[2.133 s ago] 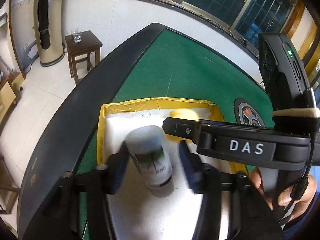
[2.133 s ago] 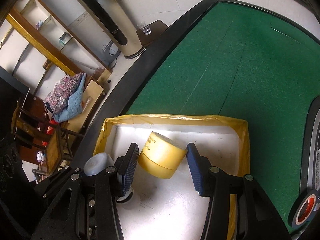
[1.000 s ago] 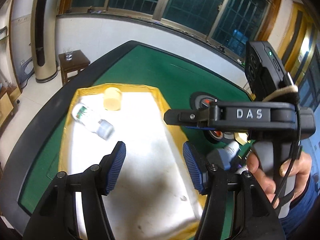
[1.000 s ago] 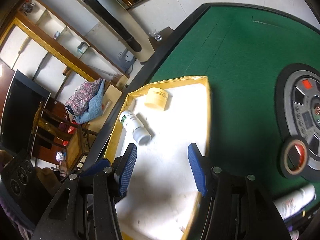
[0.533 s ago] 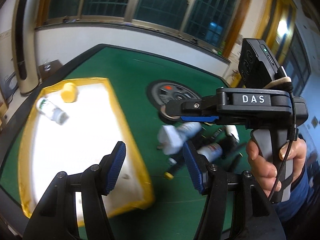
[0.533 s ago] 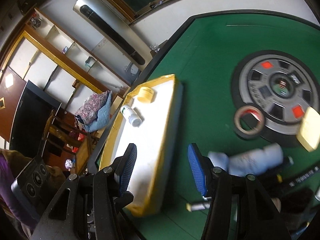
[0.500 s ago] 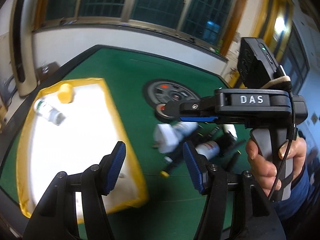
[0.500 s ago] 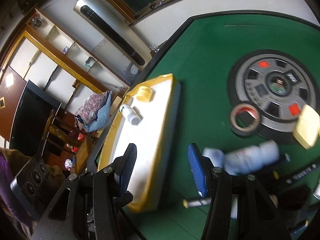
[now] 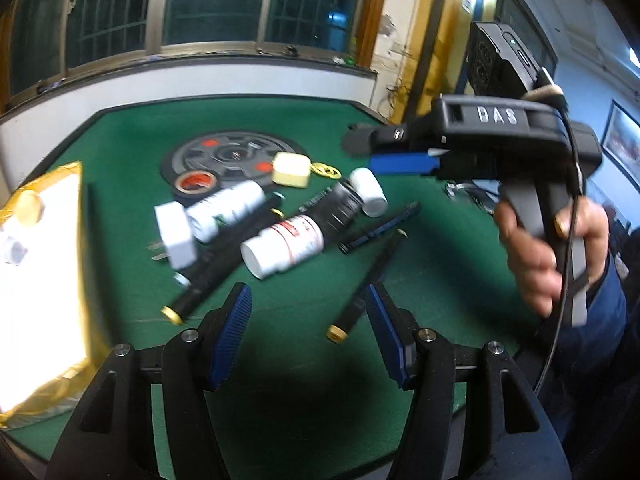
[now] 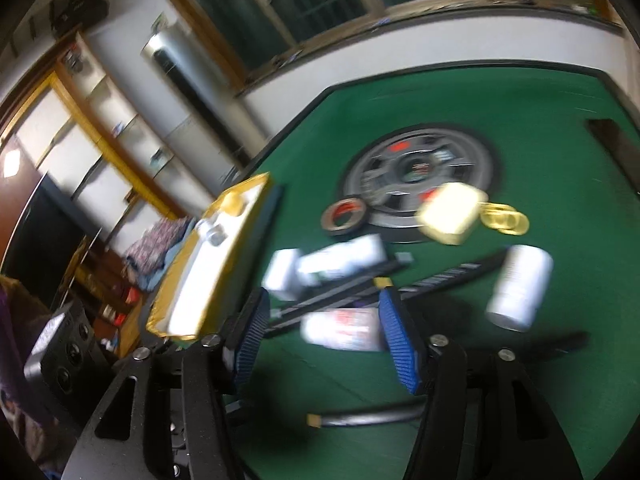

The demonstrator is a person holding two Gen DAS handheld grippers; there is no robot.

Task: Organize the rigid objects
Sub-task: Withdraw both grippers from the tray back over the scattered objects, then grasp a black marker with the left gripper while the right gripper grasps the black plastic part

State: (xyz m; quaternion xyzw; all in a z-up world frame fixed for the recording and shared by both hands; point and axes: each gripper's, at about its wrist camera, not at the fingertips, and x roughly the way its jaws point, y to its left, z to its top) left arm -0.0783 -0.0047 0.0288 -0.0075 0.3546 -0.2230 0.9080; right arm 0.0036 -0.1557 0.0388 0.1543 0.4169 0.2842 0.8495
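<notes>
My left gripper (image 9: 308,320) hangs open and empty over the green table, just short of a pile of loose objects. A white bottle with a red label (image 9: 284,246) lies ahead of it, beside a green-labelled white bottle (image 9: 226,210) and a white box (image 9: 176,234). Black pens (image 9: 368,288) lie around them. A hand (image 9: 548,240) holds my right gripper (image 10: 324,320) in the air, its jaws opening. The red-labelled bottle (image 10: 344,328) lies on the table below their gap, untouched. The yellow-rimmed tray (image 10: 256,184) at left holds a yellow jar (image 10: 234,200) and a bottle (image 10: 212,234).
Farther back lie a tape roll (image 9: 196,182), a pale yellow box (image 9: 291,170), a small white bottle (image 9: 368,192) and a round grey disc (image 9: 228,156). The table's black edge runs close below both grippers. The right wrist view is blurred.
Both grippers have swung right, away from the tray and over to the pile of loose objects. The bottle and jar stay in the tray. The right jaws stand slightly wider.
</notes>
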